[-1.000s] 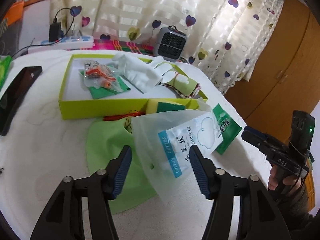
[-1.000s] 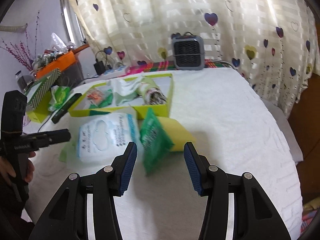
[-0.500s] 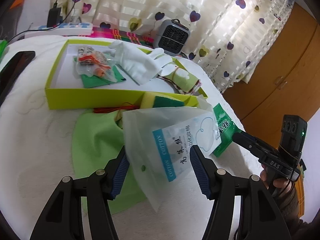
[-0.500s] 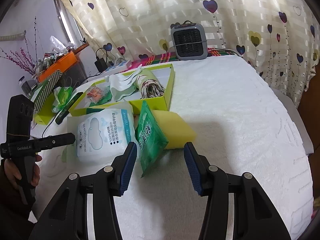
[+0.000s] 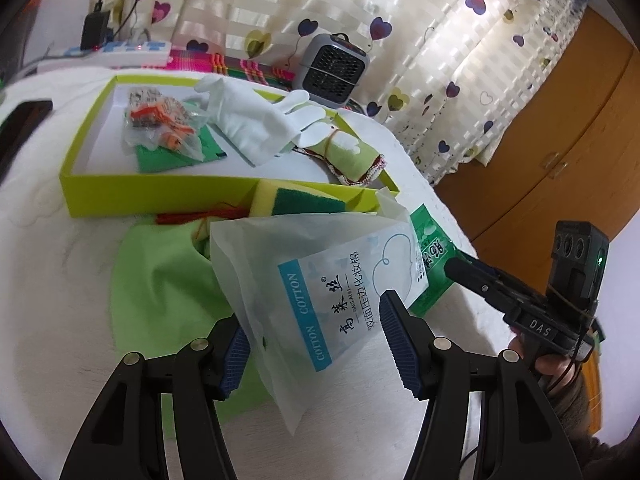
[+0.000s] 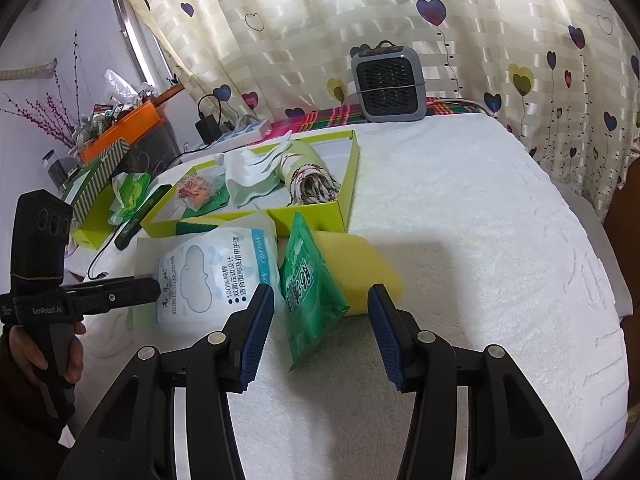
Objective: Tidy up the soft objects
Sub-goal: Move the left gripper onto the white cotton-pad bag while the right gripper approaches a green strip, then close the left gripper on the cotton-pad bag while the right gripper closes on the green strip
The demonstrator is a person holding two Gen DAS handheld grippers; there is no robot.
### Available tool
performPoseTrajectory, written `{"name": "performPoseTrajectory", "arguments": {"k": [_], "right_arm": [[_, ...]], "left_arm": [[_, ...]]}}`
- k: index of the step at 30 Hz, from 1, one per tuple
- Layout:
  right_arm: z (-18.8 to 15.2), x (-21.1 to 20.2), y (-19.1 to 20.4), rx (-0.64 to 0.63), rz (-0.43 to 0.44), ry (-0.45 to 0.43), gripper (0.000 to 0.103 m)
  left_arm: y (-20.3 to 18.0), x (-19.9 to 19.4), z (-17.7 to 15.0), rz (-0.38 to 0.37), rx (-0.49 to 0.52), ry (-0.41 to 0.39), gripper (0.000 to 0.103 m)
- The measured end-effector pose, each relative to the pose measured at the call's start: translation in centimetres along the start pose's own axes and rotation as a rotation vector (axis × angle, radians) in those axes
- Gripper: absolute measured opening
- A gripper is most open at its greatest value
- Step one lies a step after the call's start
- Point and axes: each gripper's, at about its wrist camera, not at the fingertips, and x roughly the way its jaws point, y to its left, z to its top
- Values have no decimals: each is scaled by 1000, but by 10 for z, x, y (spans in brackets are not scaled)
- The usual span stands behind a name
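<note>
A white cotton-pad bag (image 5: pixel 320 280) lies between the fingers of my open left gripper (image 5: pixel 320 344); it also shows in the right wrist view (image 6: pixel 212 272). A green tissue packet (image 6: pixel 308 284) leans on a yellow sponge (image 6: pixel 360 264), between the fingers of my open right gripper (image 6: pixel 320 338). A lime-green box (image 5: pixel 160 192) holds white gloves (image 5: pixel 256 120), a rolled cloth (image 5: pixel 352 156), a green pad and a snack bag (image 5: pixel 160 120). A green cloth (image 5: pixel 160 288) lies under the cotton-pad bag. A yellow-green scrub sponge (image 5: pixel 296 200) lies by the box.
A grey heater (image 6: pixel 388 80) stands at the back by the curtain. A power strip (image 5: pixel 120 50) and a black phone (image 6: pixel 140 216) lie at the left. A wooden wardrobe (image 5: pixel 560 152) is at the right. The white bedcover (image 6: pixel 480 240) extends to the right.
Both grippers have moved closer to the pile. The cotton-pad bag now sits deeper between the left fingers, and the green packet between the right fingers. Both jaws stay open.
</note>
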Motion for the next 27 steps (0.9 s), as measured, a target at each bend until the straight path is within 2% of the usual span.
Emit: {"name": "performPoseTrajectory", "arguments": {"k": [2, 5, 10, 15, 18, 24, 26, 27], "right_arm": [[0, 0, -1, 4, 9, 0, 50], [0, 2, -2, 8, 24, 3, 50], [1, 3, -3, 21, 54, 3, 50], [2, 4, -7, 51, 91, 1, 47], [2, 2, -13, 84, 130, -5, 47], [5, 9, -15, 101, 137, 2, 47], [6, 10, -16, 108, 142, 2, 47], [6, 10, -16, 108, 139, 3, 43]], "left_arm": [[4, 5, 0, -28, -31, 15, 61], [6, 10, -3, -27, -60, 35, 61], [5, 10, -5, -52, -81, 26, 61], [17, 16, -6, -100, -193, 53, 61], [12, 16, -6, -91, -174, 54, 61], [5, 20, -5, -77, -153, 63, 60], [4, 20, -6, -65, -148, 67, 54], [4, 20, -5, -64, -147, 67, 53]]}}
